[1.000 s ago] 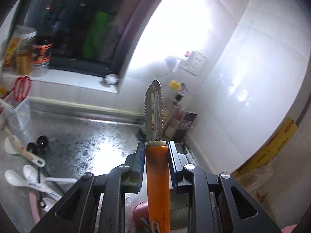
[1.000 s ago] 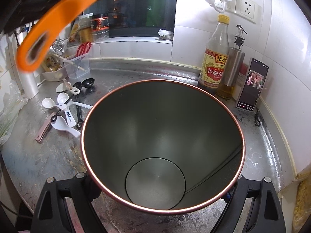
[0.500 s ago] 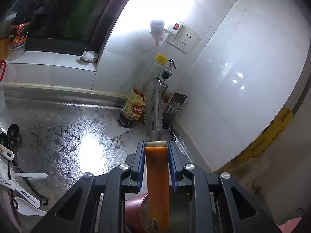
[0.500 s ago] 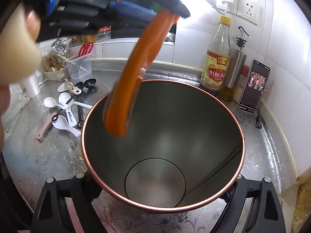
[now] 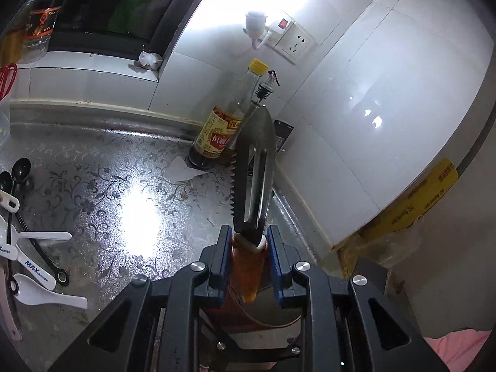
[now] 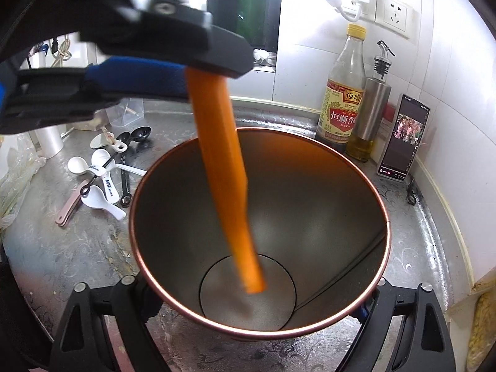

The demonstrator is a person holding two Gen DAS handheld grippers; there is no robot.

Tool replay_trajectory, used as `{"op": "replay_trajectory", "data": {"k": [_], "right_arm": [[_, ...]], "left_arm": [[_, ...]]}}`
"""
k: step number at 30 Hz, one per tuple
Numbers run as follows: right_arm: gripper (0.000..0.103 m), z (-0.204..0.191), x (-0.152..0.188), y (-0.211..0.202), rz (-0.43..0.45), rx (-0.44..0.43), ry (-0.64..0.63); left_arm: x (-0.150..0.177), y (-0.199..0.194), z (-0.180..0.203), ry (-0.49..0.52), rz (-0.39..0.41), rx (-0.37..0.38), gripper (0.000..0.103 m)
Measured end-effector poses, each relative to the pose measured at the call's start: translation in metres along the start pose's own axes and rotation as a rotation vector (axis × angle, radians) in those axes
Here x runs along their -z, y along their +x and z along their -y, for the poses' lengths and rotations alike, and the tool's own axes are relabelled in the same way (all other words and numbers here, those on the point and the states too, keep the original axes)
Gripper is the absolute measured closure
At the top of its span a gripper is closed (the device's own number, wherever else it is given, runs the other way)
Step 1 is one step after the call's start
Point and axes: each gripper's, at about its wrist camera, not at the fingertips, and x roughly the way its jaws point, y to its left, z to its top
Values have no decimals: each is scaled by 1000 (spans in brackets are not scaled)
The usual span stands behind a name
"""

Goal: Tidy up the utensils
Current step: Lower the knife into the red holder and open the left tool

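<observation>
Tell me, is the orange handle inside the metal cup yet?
Yes, partly: the orange handle hangs below the metal cup rim, gripped by the left tool.

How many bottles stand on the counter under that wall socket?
2. A yellow-capped glass bottle stands by the back wall; a steel bottle with a pourer stands just right of it, beside the phone. None looks hidden.

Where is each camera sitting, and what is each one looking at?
Left wrist camera: sits on the left gripper, facing the tiled corner; its own jaws pinch the orange-handled serrated peeler.
Right wrist camera: sits on the right gripper, looking down into the copper-rimmed metal canister that its jaws hold; the left gripper shows overhead.
Both see the peeler, the yellow-capped vinegar bottle and the white spoons.
</observation>
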Motion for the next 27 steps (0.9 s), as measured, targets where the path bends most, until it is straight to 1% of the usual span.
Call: {"op": "replay_trajectory", "data": {"k": [4,5,6,9,12,16,19,21,22,23,25,27], "right_arm": [[11,1,0,1,1,4,9],[11,2,0,1,1,4,10],[11,1,0,1,0,0,11],[11,2,1,1,0,1,17],[11,3,1,1,0,3,21],[11,3,1,2,-1,4,23],[11,3,1,2,-2,3,22],[11,3,1,2,-4,3,20],[11,2,2,1,-5,3,19],[11,2,2,1,-7,2,18],[11,2,2,1,-9,2,14],[11,2,2,1,-13,1,10]], "left_arm": [[7,-6,4,7,-16,16,80],[8,-8,5,11,-18,14,77],[9,-9,5,14,-19,3,77],[10,-15,7,14,-9,5,77],[10,-23,5,10,8,-14,76],[10,-36,-1,-22,47,-34,76],[12,-45,-8,-50,79,-72,75],[13,-49,-12,-64,99,-117,71],[14,-50,-14,-67,108,-142,65],[15,-51,-15,-70,113,-159,61],[17,-50,-18,-81,117,-182,60],[19,-49,-20,-94,116,-203,55]]}}
